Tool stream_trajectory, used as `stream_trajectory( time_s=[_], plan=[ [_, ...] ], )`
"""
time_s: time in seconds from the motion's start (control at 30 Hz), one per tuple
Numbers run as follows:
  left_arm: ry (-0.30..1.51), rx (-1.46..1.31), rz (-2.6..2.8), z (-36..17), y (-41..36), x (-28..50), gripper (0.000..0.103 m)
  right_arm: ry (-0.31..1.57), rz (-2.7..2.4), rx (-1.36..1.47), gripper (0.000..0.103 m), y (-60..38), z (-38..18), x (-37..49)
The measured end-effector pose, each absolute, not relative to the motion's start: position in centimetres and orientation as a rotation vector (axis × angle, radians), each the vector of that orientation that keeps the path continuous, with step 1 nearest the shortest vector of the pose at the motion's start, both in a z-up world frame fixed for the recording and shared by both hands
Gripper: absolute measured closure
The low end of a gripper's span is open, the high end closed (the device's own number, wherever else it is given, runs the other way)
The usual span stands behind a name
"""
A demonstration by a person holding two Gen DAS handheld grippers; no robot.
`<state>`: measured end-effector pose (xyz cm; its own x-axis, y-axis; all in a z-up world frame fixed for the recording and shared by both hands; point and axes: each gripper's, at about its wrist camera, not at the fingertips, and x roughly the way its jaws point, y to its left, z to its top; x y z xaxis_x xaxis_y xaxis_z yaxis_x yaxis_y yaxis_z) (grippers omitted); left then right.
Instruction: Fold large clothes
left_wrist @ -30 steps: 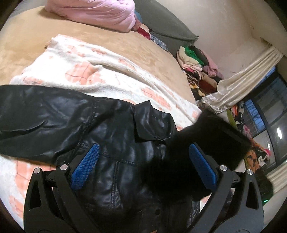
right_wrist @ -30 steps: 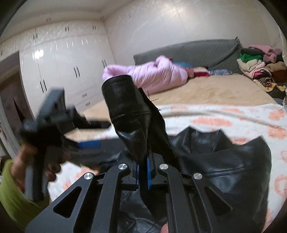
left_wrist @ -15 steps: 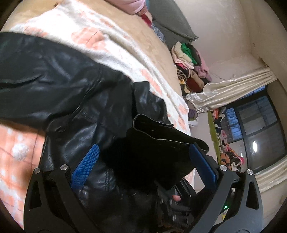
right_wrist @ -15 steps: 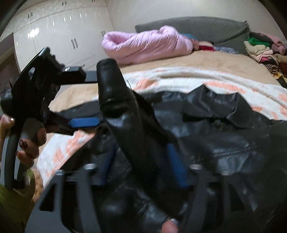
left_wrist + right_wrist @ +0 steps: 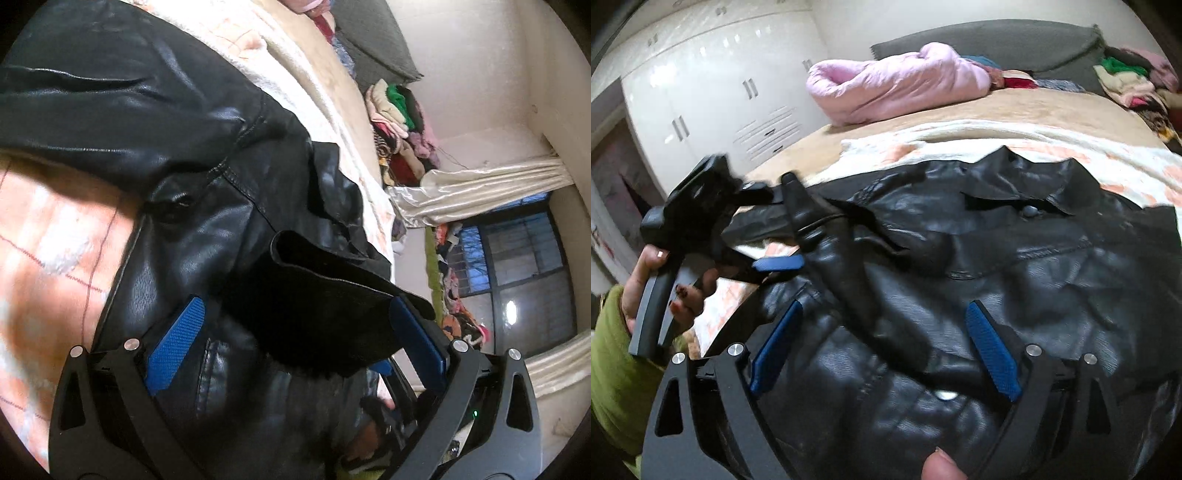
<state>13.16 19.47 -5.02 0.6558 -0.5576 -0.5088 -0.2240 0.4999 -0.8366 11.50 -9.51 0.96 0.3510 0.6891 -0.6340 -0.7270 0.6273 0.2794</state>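
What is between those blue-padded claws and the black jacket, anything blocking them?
Nothing visible. The right gripper, its jaws just opened, straddles the sleeve lying on the jacket. The left gripper is open too, with a jacket flap between its pads. Only jacket lies under both.

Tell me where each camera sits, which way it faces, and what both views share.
Left wrist: sits behind the left claw, facing down across the black leather jacket toward the curtained window; both its fingers show, spread apart, and the hand below holding the other tool.
Right wrist: sits behind the right claw, facing over the jacket toward the pink duvet and white wardrobe; its open fingers, a thumb tip, and the left hand in a green sleeve show.
Shared: the jacket, the patterned blanket, the clothes pile.
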Motion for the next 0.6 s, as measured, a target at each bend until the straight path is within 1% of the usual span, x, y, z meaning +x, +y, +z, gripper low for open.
stream_trajectory(
  time_s=[0.1, 0.17, 0.2, 0.23, 0.27, 0.3, 0.33, 0.43, 0.53, 0.6],
  plan=[
    [0.858, -1.082, -0.235, -5.1, 19.8, 12.3, 0.009, 0.793, 0.891, -0.031, 0.016, -10.3, 1.0, 11.8],
    [0.849, -1.102, -0.239, -5.2, 20.1, 11.9, 0.009, 0.802, 0.88, -0.036, 0.027, -10.5, 0.7, 11.9],
    [0.849, -1.104, -0.238, -5.3, 20.2, 11.6, 0.009, 0.815, 0.876, -0.056, 0.038, -10.3, 0.5, 11.9],
    [0.853, -1.103, -0.233, -5.4, 20.2, 11.5, 0.009, 0.825, 0.887, -0.072, 0.054, -10.0, 0.3, 11.8],
    [0.857, -1.102, -0.227, -5.5, 20.2, 11.5, 0.009, 0.836, 0.908, -0.093, 0.062, -9.7, 0.0, 11.6],
    [0.855, -1.105, -0.229, -5.5, 20.3, 11.4, 0.009, 0.845, 0.923, -0.121, 0.073, -9.3, -0.3, 11.3],
    [0.851, -1.11, -0.232, -5.5, 20.3, 11.4, 0.009, 0.857, 0.936, -0.175, 0.078, -8.7, -0.7, 10.8],
    [0.857, -1.106, -0.227, -5.6, 20.3, 11.4, 0.009, 0.865, 0.936, -0.275, 0.077, -7.6, -1.6, 9.6],
    [0.909, -1.047, -0.182, -5.7, 19.5, 11.9, 0.009, 0.874, 0.945, -0.206, 0.076, -8.4, -1.2, 9.9],
    [0.933, -1.012, -0.152, -5.7, 18.9, 12.4, 0.009, 0.871, 0.938, -0.158, 0.072, -9.3, -0.7, 10.2]
  ],
)
